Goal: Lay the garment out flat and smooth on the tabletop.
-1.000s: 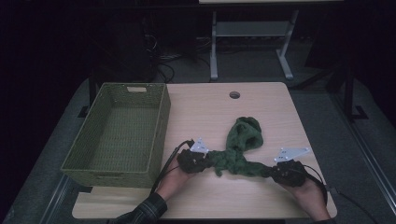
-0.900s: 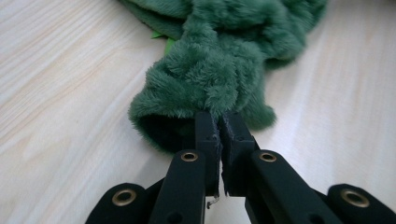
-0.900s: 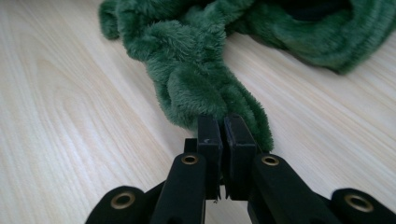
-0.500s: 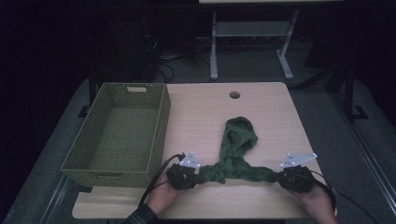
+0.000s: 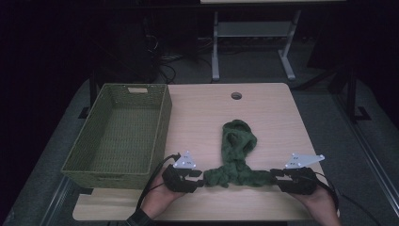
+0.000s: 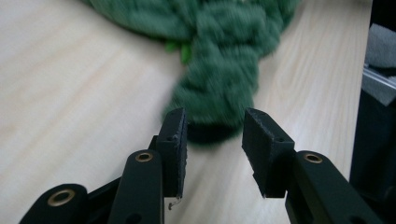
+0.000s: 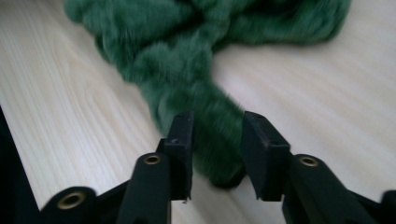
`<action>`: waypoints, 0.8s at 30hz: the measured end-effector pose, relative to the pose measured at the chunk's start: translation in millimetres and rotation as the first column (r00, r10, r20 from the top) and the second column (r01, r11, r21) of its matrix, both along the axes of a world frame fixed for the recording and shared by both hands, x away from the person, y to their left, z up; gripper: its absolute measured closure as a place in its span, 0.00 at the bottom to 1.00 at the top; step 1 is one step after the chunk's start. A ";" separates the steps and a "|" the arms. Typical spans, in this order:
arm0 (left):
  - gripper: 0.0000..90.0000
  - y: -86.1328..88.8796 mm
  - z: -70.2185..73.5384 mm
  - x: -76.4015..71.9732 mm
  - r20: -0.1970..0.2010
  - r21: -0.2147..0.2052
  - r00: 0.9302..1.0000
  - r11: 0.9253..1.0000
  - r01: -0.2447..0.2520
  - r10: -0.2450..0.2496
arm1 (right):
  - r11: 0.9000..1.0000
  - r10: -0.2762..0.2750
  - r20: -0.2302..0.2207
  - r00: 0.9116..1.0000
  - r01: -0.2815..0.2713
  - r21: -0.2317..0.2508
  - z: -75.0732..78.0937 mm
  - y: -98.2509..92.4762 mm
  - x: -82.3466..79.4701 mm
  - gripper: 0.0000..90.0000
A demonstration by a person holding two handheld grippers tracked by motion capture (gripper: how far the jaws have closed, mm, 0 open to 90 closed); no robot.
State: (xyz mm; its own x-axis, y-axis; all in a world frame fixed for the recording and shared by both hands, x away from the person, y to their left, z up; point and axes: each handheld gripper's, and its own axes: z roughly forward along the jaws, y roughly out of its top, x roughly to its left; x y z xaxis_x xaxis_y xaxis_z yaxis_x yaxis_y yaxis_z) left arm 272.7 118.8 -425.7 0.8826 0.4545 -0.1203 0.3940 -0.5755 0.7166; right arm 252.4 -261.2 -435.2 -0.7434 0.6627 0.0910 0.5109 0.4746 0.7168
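Since both the left gripper [image 5: 200, 178] and right gripper [image 5: 275, 175] just opened off the green scarf [image 5: 237, 157] ends — holding nothing — we'd back straight out, no snagging

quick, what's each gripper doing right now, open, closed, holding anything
Left gripper: open, jaws just opened; the green scarf end lies just past the tips, unpinched.
Right gripper: open, jaws just opened; the scarf's other end lies loose between them.

I can't read any text, label or number here; the small marks on my grippers' grey plates are too tiny.
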 end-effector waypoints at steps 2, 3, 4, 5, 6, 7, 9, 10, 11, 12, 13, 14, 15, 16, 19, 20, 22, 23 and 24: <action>0.66 -4.4 3.4 6.7 0.008 -0.004 1.000 1.000 -0.004 0.004 | 1.000 -0.003 0.017 1.000 0.003 0.019 6.8 0.4 9.6 0.67; 0.66 -10.7 6.3 14.8 0.020 -0.001 1.000 1.000 -0.001 0.001 | 0.999 -0.011 0.014 1.000 0.010 0.033 8.5 0.7 13.5 0.67; 0.65 -14.4 7.2 20.0 0.025 -0.004 1.000 1.000 -0.004 0.004 | 0.999 -0.016 0.016 1.000 0.015 0.039 9.3 1.0 18.7 0.67; 0.65 -14.4 7.2 20.0 0.025 -0.004 1.000 1.000 -0.004 0.004 | 0.999 -0.019 0.011 1.000 0.019 0.038 9.4 1.9 24.7 0.68; 0.65 -18.8 8.2 27.6 0.027 0.000 1.000 1.000 -0.005 0.005 | 0.999 -0.019 0.011 1.000 0.019 0.038 9.4 1.9 24.7 0.68; 0.66 -25.6 8.5 38.4 0.025 -0.018 1.000 1.000 -0.006 0.006 | 0.999 -0.026 -0.001 1.000 0.026 0.032 7.0 6.9 38.2 0.68; 0.68 -33.5 8.3 51.2 0.034 -0.009 0.999 1.000 -0.003 0.003 | 0.999 -0.028 -0.013 1.000 0.028 0.022 3.5 12.4 48.8 0.69; 0.68 -37.7 7.5 57.5 0.035 -0.015 0.999 1.000 -0.001 0.001 | 1.000 -0.027 -0.019 0.999 0.028 0.011 1.9 15.8 54.4 0.69; 0.69 -37.7 7.5 57.5 0.035 -0.015 0.999 1.000 -0.001 0.001 | 1.000 -0.027 -0.019 0.999 0.028 0.011 1.9 15.8 54.4 0.69; 0.69 -43.4 5.8 64.7 0.030 -0.021 1.000 1.000 -0.004 0.005 | 1.000 -0.028 -0.033 0.999 0.028 0.004 -2.2 23.5 66.5 0.70; 0.69 -46.8 4.5 69.0 0.028 -0.016 1.000 1.000 0.000 0.001 | 1.000 -0.028 -0.033 0.999 0.028 0.004 -2.2 23.5 66.5 0.70; 0.69 -56.3 -0.9 78.3 0.027 -0.012 1.000 1.000 0.006 -0.006 | 1.000 -0.025 -0.052 0.998 0.025 -0.003 -5.9 29.7 76.8 0.69; 0.69 -60.6 -3.6 81.8 0.026 -0.010 1.000 1.000 0.010 -0.009 | 1.000 -0.025 -0.050 0.998 0.025 -0.004 -7.6 32.0 79.8 0.69; 0.69 -64.3 -6.4 84.7 0.025 -0.008 1.000 1.000 0.016 -0.016 | 1.000 -0.026 -0.057 0.998 0.026 -0.004 -10.1 34.8 83.4 0.69; 0.67 -71.0 -12.7 88.9 0.024 0.001 0.999 1.000 0.022 -0.022 | 1.000 -0.015 -0.087 0.996 0.015 -0.010 -15.7 40.4 90.2 0.67; 0.67 -75.3 -19.5 93.0 0.022 0.026 0.999 0.999 0.042 -0.043 | 1.000 0.002 -0.096 0.995 -0.001 0.006 -18.2 44.6 92.9 0.67; 0.67 -79.4 -26.5 94.8 0.011 0.028 0.999 0.998 0.048 -0.048 | 1.000 0.014 -0.103 0.995 -0.014 0.000 -21.1 50.9 96.3 0.65; 0.67 -80.4 -28.8 96.1 0.012 0.042 0.998 0.997 0.062 -0.062 | 1.000 0.021 -0.104 0.994 -0.022 -0.007 -22.7 53.8 97.6 0.65; 0.68 -80.4 -28.8 96.1 0.012 0.042 0.998 0.997 0.062 -0.062 | 1.000 0.021 -0.104 0.994 -0.022 -0.007 -22.7 53.8 97.6 0.65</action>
State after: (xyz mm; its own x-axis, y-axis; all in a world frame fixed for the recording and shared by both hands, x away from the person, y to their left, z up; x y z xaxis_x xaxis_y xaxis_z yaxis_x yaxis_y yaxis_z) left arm 368.8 38.4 -454.5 0.9106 0.4033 -0.0906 0.3475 -0.6282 0.6962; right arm 349.9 -207.4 -457.9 -0.7445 0.6474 0.1631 0.5718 0.4922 0.6563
